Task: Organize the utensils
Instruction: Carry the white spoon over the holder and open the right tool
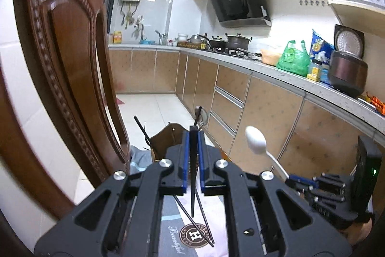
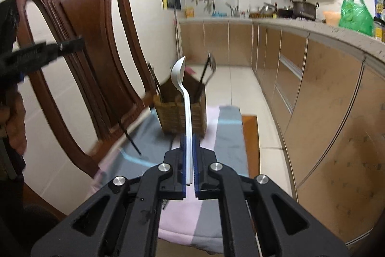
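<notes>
1. Left tongs (image 1: pixel 193 136), centre of the left view: squeezed tight on a thin black chopstick (image 1: pixel 193 175), tapered end hanging down toward the cloth, thick end poking up just past the blue pads. Probably gripped near the top so the long end can drop into the holder.
2. Two more thin black chopsticks (image 1: pixel 195 220) lying crossed on the cloth at lower centre of the left view, under the tongs. Not picked up yet.
3. Right tongs (image 2: pixel 190 139), centre of the right view: clamped nearly shut on the handle of a white plastic spoon (image 2: pixel 185 98), bowl end up and pointing away. Same spoon visible right of centre in the left view.
4. Woven wicker utensil holder (image 2: pixel 180 117), middle of the right view, standing on the grey-and-pink patterned cloth (image 2: pixel 223 143) over the tabletop. Already some dark-handled utensils leaning in it, left and right sides; middle looks open. Guessing the spoon goes there.
5. Room to move: carved brown wooden chair back (image 2: pixel 79 40) fills the left of both views, near the holder's left side. Could snag a chopstick coming in from that side.
6. Cloth edge and a strip of wooden tabletop (image 2: pixel 250 136) just right of the holder, then floor. Holder sits close to the far end, so a hard knock could tip it off.
7. Open air above the holder, so straight down from the top looks like the safest route.
</notes>
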Motion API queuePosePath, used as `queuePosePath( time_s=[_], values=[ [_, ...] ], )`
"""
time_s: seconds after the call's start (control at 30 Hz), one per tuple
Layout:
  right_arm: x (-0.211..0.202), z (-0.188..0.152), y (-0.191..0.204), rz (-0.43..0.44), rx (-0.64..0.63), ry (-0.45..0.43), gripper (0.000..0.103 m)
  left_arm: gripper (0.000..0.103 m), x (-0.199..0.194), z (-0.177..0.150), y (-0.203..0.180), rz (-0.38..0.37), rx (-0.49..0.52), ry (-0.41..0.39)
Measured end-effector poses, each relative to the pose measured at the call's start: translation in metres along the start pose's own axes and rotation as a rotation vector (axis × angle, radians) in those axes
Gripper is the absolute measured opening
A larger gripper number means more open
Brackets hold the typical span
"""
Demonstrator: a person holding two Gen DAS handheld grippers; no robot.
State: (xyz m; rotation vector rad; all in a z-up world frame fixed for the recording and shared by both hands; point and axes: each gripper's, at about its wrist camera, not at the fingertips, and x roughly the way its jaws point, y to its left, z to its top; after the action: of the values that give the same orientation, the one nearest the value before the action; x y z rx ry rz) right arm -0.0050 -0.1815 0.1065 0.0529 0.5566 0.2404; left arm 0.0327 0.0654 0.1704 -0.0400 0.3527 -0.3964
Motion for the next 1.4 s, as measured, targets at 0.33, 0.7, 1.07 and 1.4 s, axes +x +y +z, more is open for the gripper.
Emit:
queuePosePath(
  time_s=[0.33, 0.7, 1.07, 1.4],
  values=[
    [-0.028, 0.002, -0.007, 0.005, -0.004, -0.012, 0.005, 0.007, -0.023, 0.003, -0.018, 0.015, 0.04, -0.011],
    [0.067, 0.068, 0.029, -0.101, -0.535, 0.331, 0.005, 0.007, -0.017, 0.005, 0.004, 0.021, 0.003, -0.03],
    [0.229, 0.122, 0.059, -0.162, -0.853, 0.801, 0.005, 0.007, -0.005, 0.006, 0.035, 0.031, -0.051, -0.031],
    [0.32, 0.124, 0.069, -0.196, -0.923, 1.097, 0.006, 0.007, 0.016, 0.003, 0.049, 0.04, -0.086, -0.007]
  ],
)
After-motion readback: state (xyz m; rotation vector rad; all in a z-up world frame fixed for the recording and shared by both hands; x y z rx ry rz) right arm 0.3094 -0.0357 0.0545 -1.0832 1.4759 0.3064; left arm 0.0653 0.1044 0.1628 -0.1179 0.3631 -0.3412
